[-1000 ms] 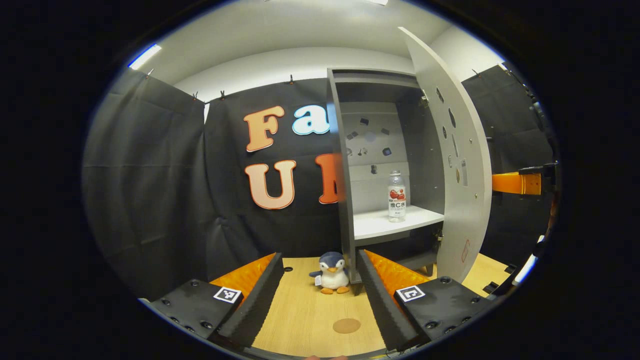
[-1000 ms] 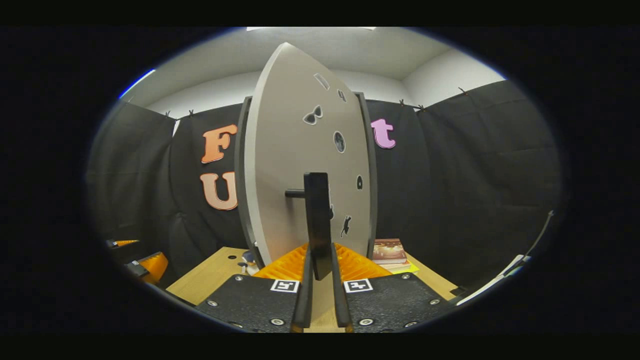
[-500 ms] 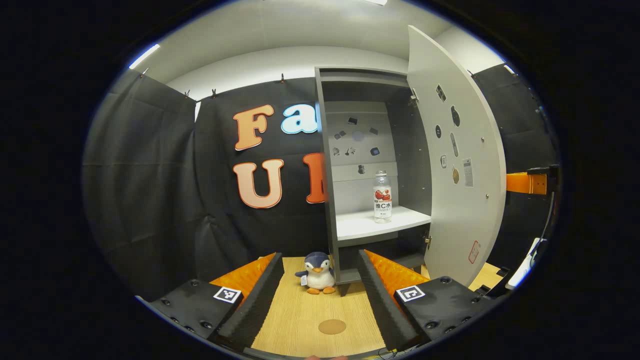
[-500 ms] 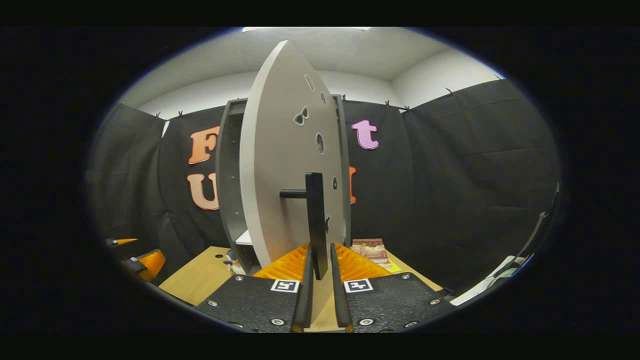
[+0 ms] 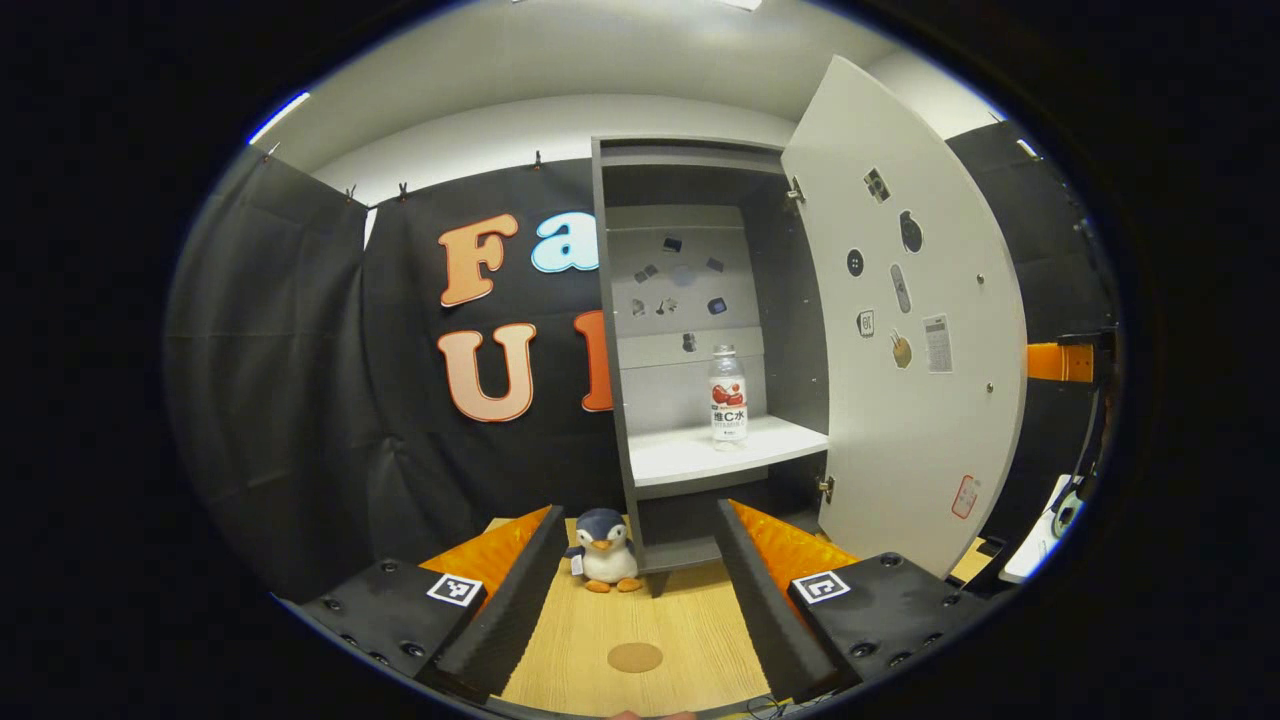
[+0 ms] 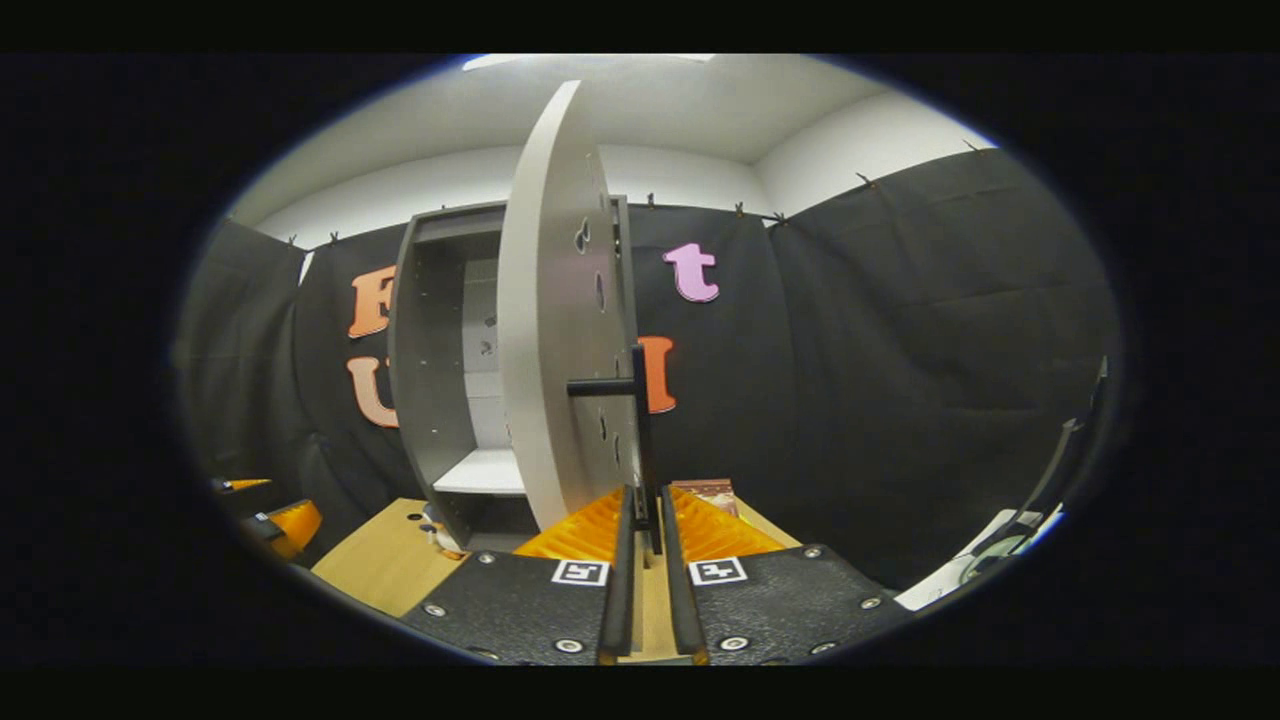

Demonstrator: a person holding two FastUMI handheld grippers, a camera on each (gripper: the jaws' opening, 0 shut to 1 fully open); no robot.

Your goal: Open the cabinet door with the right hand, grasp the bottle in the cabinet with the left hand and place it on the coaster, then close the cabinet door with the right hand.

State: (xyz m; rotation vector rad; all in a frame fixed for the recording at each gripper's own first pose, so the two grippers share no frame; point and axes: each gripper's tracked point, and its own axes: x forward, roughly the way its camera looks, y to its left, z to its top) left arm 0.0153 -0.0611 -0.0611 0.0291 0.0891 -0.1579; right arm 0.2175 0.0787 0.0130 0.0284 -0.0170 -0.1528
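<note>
In the left gripper view we see inside the cabinet (image 5: 700, 330): the bottle (image 5: 728, 396) stands upright on the white shelf (image 5: 700, 455), centre-right of frame. A penguin toy (image 5: 603, 551) sits on the table (image 5: 690, 640) by the cabinet's foot, and the coaster (image 5: 635, 657) lies bare at the bottom centre between our left gripper's (image 5: 633, 580) wide-open fingers. The right gripper view shows the door (image 6: 555, 300) edge-on, with our right gripper (image 6: 646, 520) closed narrowly on the handle (image 6: 640, 420) at centre. Since a second ago the door has swung wider.
</note>
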